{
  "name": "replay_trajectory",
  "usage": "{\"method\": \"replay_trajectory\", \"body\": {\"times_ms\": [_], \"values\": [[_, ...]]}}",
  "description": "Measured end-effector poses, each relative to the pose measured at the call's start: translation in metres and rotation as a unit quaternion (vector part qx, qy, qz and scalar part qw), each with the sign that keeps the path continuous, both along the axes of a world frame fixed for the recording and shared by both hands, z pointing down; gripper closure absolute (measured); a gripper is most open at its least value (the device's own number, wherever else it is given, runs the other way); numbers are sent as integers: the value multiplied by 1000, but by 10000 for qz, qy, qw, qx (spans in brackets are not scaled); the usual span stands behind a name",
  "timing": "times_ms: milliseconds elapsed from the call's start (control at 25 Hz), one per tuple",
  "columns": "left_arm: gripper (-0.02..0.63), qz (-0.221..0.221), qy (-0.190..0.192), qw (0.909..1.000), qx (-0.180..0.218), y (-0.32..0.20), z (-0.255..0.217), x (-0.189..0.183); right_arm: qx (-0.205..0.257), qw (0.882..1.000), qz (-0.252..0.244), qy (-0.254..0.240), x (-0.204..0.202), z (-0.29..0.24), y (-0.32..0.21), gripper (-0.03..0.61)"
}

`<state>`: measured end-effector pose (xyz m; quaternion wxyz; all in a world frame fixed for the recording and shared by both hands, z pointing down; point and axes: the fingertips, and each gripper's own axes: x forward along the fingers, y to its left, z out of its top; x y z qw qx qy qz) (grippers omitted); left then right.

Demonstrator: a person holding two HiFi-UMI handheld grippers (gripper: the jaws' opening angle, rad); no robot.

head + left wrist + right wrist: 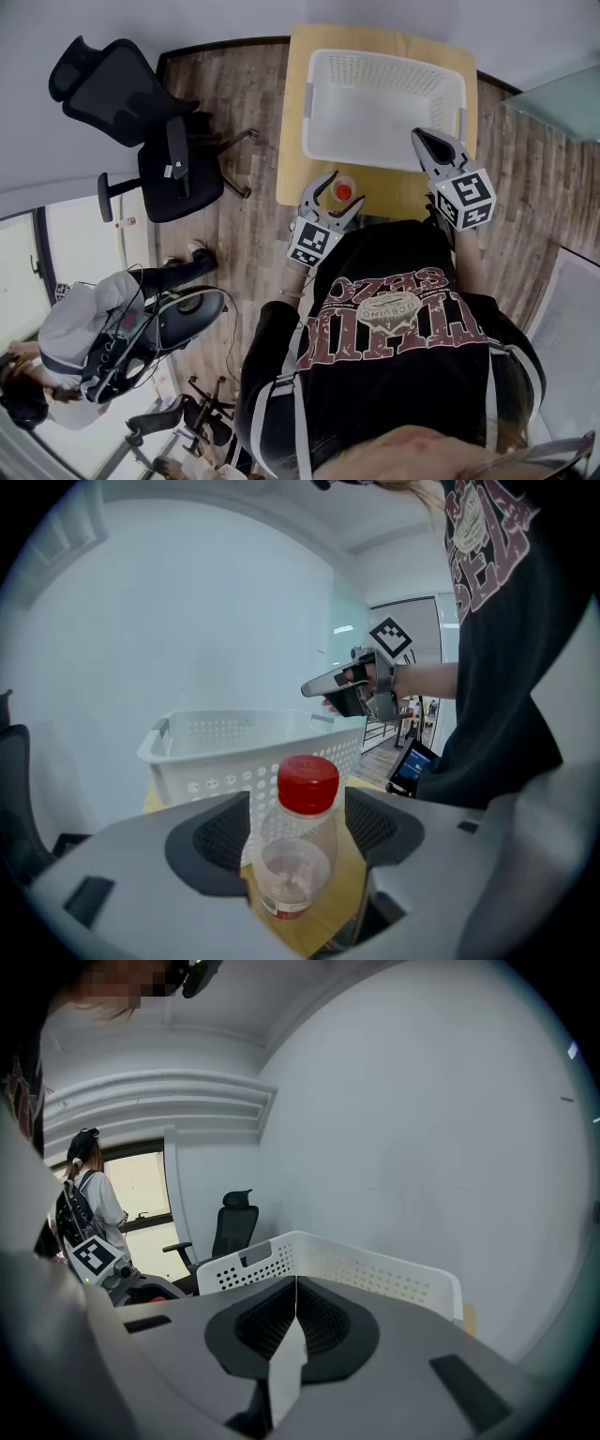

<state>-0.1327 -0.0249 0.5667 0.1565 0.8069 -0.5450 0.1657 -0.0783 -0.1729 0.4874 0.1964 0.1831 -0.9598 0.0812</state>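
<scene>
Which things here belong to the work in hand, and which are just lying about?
In hand: red-capped bottle, between the jaws of the open left tool; white basket; shut right tool near it; wooden table.
Lying about: black office chair; second person.

Black office chair [141, 122] beside wooden table [293, 122]

Red-capped bottle [295, 846] between spread fingers [211, 841]; white basket [244, 752] behind.
</scene>
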Motion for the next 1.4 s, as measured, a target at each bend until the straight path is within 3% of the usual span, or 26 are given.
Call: {"method": "replay_trajectory", "body": {"times_ms": [840, 1400], "values": [[259, -120, 92, 9984, 539, -8, -73, -11, 0, 9999, 111, -126, 0, -6, -5, 560], [261, -462, 99, 9955, 824, -39, -102, -31, 21, 9990, 374, -260, 19, -10, -10, 560]]}}
